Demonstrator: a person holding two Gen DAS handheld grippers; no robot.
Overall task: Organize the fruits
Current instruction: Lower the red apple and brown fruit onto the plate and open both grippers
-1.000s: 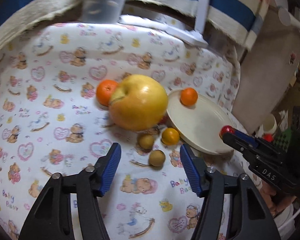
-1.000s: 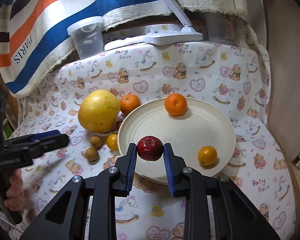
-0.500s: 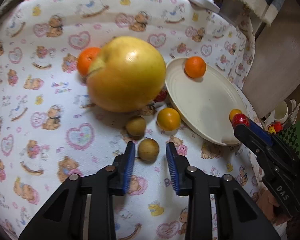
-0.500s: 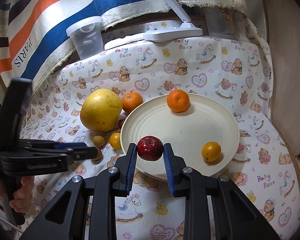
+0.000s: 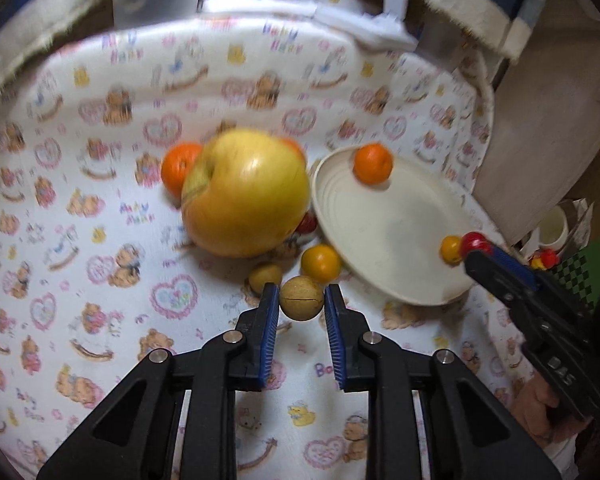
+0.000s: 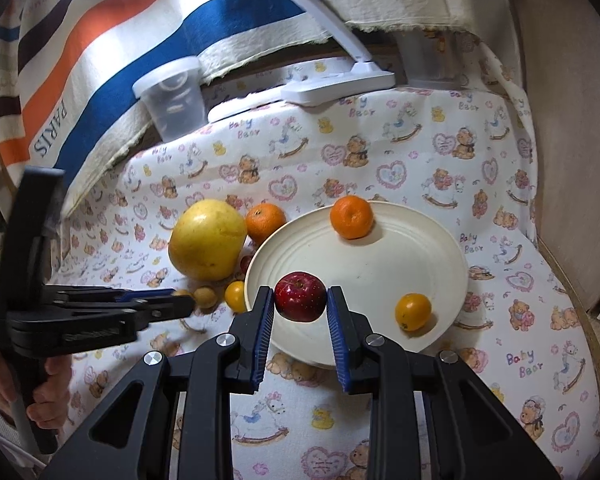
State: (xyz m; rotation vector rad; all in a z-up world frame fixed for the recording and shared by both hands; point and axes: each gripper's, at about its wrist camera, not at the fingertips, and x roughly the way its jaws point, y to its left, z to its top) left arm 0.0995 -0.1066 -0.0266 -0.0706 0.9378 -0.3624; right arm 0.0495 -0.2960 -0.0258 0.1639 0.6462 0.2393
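Note:
My left gripper [image 5: 301, 300] is shut on a small tan-brown round fruit [image 5: 302, 298] and holds it just off the cloth. A second small brown fruit [image 5: 265, 276] and a small yellow-orange fruit [image 5: 321, 263] lie just beyond it. My right gripper [image 6: 300, 304] is shut on a red apple [image 6: 301, 296] above the near edge of the cream plate [image 6: 380, 264]. On the plate lie an orange mandarin [image 6: 351, 216] and a small orange fruit [image 6: 413, 311]. A large yellow pomelo [image 6: 207, 239] and another mandarin [image 6: 265, 223] sit left of the plate.
A small dark red fruit [image 5: 307, 223] shows between the pomelo and the plate. A clear plastic tub [image 6: 171, 97] and a white lamp base [image 6: 336, 84] stand at the back under a striped cloth. A beige wall [image 6: 572, 160] bounds the right side.
My left gripper closed in on the small brown fruit, shut on it and lifted it slightly. My right gripper kept hold of the apple, almost still.

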